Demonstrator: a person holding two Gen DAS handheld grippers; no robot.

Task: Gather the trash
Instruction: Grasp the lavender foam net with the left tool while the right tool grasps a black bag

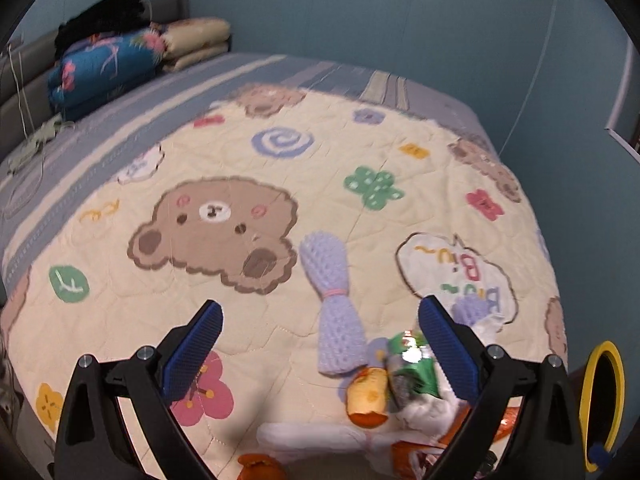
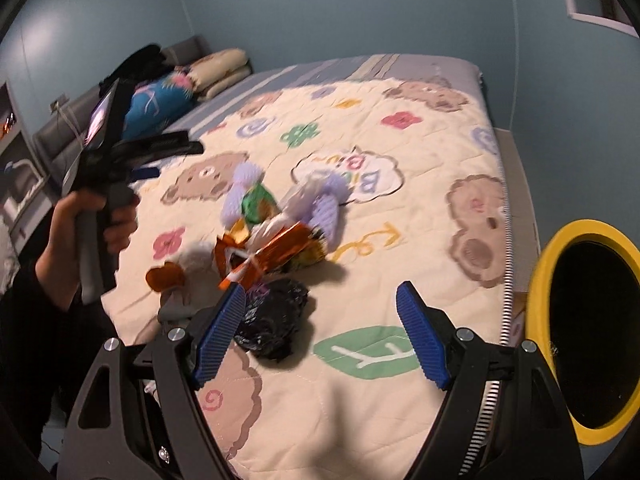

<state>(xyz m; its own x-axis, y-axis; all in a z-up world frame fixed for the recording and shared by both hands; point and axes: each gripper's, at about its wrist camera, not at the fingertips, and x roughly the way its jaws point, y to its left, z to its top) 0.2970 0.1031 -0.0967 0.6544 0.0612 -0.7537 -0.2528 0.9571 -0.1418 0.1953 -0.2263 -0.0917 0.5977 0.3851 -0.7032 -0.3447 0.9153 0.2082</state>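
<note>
A heap of trash lies on the cartoon-bear quilt [image 2: 360, 380]: an orange foil wrapper [image 2: 276, 252], a green foil packet [image 2: 258, 202], a crumpled black plastic bag [image 2: 272, 320], white tissue [image 1: 328, 436] and an orange scrap [image 2: 165, 276]. In the left wrist view the green packet [image 1: 414, 368] and an orange-yellow wrapper [image 1: 368, 396] lie by the right finger. My left gripper [image 1: 320, 350] is open and empty above the quilt. My right gripper [image 2: 320, 336] is open and empty, its left finger beside the black bag. A yellow-rimmed bin [image 2: 592, 328] stands at the right.
Lilac crocheted socks [image 1: 332, 288] lie among the trash, also in the right wrist view [image 2: 328, 208]. Folded blankets and pillows [image 1: 120, 60] are stacked at the bed's head. Blue walls surround the bed. The yellow bin rim [image 1: 604, 396] shows off the bed's right edge.
</note>
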